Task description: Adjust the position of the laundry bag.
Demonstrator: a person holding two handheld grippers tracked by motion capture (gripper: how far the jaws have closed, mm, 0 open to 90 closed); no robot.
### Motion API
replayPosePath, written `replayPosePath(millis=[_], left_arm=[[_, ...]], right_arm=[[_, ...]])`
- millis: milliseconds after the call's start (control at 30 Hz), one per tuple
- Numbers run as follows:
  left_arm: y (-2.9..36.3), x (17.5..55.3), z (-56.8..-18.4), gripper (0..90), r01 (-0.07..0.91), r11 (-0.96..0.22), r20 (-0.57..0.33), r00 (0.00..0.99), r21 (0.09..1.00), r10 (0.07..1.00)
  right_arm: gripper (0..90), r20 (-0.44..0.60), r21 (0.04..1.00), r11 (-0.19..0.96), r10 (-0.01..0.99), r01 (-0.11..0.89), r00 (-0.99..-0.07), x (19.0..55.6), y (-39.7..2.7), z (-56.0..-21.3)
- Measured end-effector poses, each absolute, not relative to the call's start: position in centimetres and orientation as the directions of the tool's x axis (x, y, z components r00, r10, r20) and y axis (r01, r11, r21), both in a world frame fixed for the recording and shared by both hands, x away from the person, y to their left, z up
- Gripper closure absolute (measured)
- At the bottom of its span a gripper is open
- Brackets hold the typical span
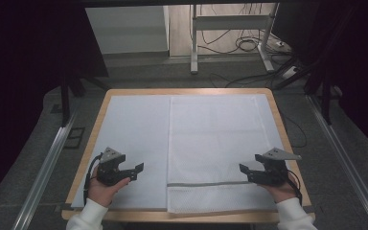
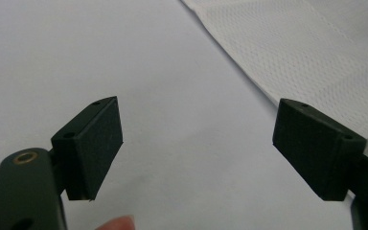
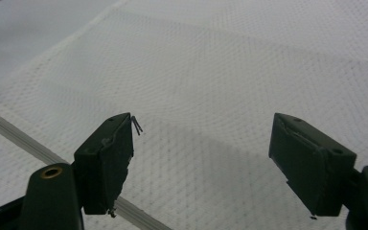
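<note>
- On the right half of the table (image 1: 187,91), a white mesh bag (image 1: 215,143) lay flat, a long rectangle running from the far edge to the near edge.
- Its fabric was a fine net of tiny holes, seen close up in the right gripper view (image 3: 249,76) as a regular honeycomb weave, thin and slightly see-through.
- Across its near end ran a narrow grey zip strip (image 1: 206,184), straight from left to right; in the right gripper view it showed as a pale ribbed band (image 3: 24,136).
- Beneath the bag, a smooth pale-blue cloth (image 1: 134,139) covered most of the tabletop, matte and without pattern; a light wooden rim framed it.
- The bag's left edge (image 2: 249,72) showed in the left gripper view as a clean straight line, several thin layers stacked.
- The left gripper (image 1: 135,171) hovered over the bare cloth near the left corner, its blocky black jaws spread wide with nothing between them, just left of the bag.
- The right gripper (image 1: 245,171) sat above the bag's near right part, close to the zip strip, jaws likewise wide apart and empty.
- Both jaw pads were flat, dull black blocks; those of the right one looked chipped at the edges.
</note>
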State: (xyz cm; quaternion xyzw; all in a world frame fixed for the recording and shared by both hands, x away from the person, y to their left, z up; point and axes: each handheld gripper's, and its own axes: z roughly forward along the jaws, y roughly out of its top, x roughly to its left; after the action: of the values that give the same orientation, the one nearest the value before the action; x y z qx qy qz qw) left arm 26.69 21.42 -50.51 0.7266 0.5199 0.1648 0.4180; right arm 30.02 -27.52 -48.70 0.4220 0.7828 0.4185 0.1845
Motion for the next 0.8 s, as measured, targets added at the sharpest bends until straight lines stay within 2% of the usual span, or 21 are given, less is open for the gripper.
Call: replayPosePath(millis=[500, 800], left_arm=[[19.9, 26.6, -49.8, 20.8, 0.655, -0.118, -0.256, 0.446, 0.746, 0.858], [19.7, 26.4, -49.6, 19.6, 0.654, -0.123, -0.249, 0.446, 0.746, 0.860]], right_arm=[[22.3, 0.034, 0.808, 0.318, 0.815, 0.496, -0.578, 30.1, -28.1, -48.7], [22.3, 0.004, 0.803, 0.346, 0.812, 0.486, -0.584, 30.0, -27.4, -48.8]])
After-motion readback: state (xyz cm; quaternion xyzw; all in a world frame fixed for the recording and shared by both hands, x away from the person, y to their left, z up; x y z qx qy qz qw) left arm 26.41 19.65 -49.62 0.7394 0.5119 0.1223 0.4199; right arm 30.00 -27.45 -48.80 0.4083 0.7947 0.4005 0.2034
